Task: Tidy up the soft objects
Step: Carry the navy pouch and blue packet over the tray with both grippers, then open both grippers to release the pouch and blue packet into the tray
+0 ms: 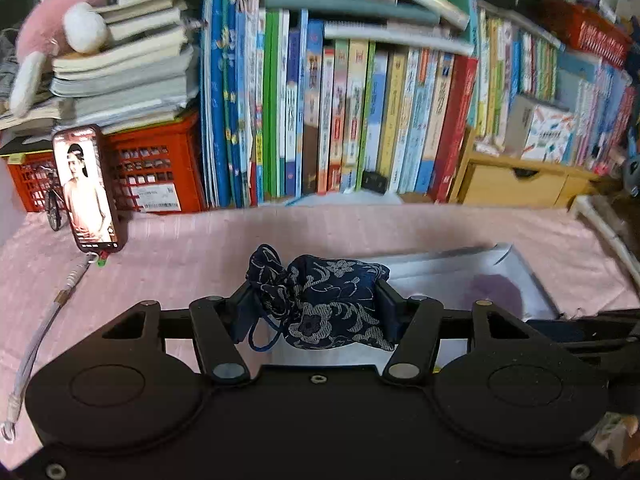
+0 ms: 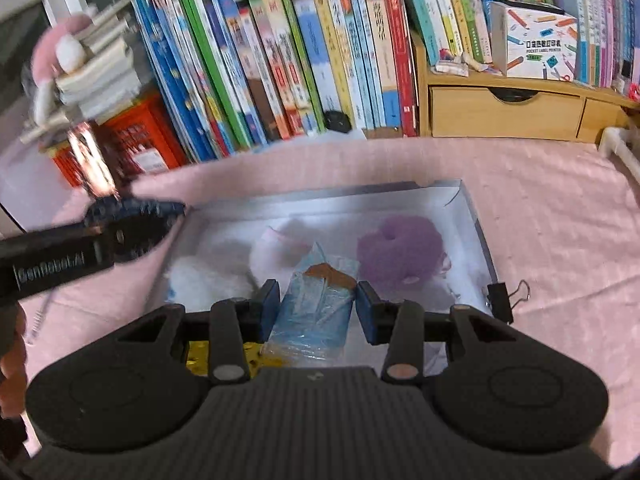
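My left gripper (image 1: 314,304) is shut on a navy floral drawstring pouch (image 1: 320,300) and holds it above the pink cloth beside the silver box (image 1: 516,276). In the right wrist view the left gripper (image 2: 132,216) shows blurred at the box's left edge. My right gripper (image 2: 318,304) stands over the near part of the silver box (image 2: 478,224) with a blue plastic-wrapped packet (image 2: 316,308) between its fingers; the right finger stands slightly apart from it. Inside the box lie a purple fluffy item (image 2: 400,252), a pink-white soft item (image 2: 276,252) and a white fluffy item (image 2: 208,280).
A row of upright books (image 1: 360,120) lines the back. A phone (image 1: 88,188) leans on a red crate (image 1: 160,168) at left, with a pink plush (image 1: 52,32) above. A wooden drawer unit (image 2: 504,112) is back right. A black binder clip (image 2: 504,296) sits on the box's right edge.
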Tool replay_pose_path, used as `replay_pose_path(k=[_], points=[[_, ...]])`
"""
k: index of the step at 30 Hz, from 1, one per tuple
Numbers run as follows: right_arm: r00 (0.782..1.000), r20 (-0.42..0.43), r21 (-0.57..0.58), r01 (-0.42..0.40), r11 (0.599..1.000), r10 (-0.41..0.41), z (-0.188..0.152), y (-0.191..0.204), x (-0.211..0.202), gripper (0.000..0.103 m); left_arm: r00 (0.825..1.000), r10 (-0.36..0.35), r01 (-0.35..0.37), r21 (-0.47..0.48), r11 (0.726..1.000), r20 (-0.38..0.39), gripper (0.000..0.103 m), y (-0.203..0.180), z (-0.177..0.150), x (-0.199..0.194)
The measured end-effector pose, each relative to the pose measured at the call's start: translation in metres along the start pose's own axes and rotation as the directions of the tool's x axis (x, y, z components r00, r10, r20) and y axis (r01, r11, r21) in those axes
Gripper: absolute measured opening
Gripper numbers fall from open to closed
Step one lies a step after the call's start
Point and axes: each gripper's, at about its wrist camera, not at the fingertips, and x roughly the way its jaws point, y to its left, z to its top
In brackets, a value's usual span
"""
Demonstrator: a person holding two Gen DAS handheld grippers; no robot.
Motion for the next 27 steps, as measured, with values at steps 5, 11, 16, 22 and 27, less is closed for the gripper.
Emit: replay_pose_path(k=[5,11,16,22,27], points=[[0.995,-0.066,-0.078,0.068,0.995,-0.074,0.009,0.01,0.02,0.047,0.994,-0.026,0.023,-0.029,0.999,-0.106,0.058,0.007,0.007,0.03],[0.989,-0.119,-0.101,0.077,0.992,-0.089,0.011,0.014,0.038,0.046,0.982,-0.055,0.043,-0.068,0.997,-0.18,0.058,0.016,0.004,0.054],[0.988,-0.125,-0.086,0.084,0.993,-0.094,0.016,0.016,0.045,0.046,0.977,-0.059,0.043,-0.081,0.996,-0.207,0.058,0.021,0.002,0.063],[0.984,-0.148,-0.098,0.08,0.992,-0.094,0.017,0.02,0.05,0.046,0.972,-0.063,0.045,-0.085,0.995,-0.225,0.059,0.024,0.0,0.066],[0.979,-0.189,-0.115,0.053,0.992,-0.074,0.012,0.019,0.054,0.042,0.97,-0.077,0.066,-0.056,0.996,-0.231,0.061,0.019,-0.003,0.066]])
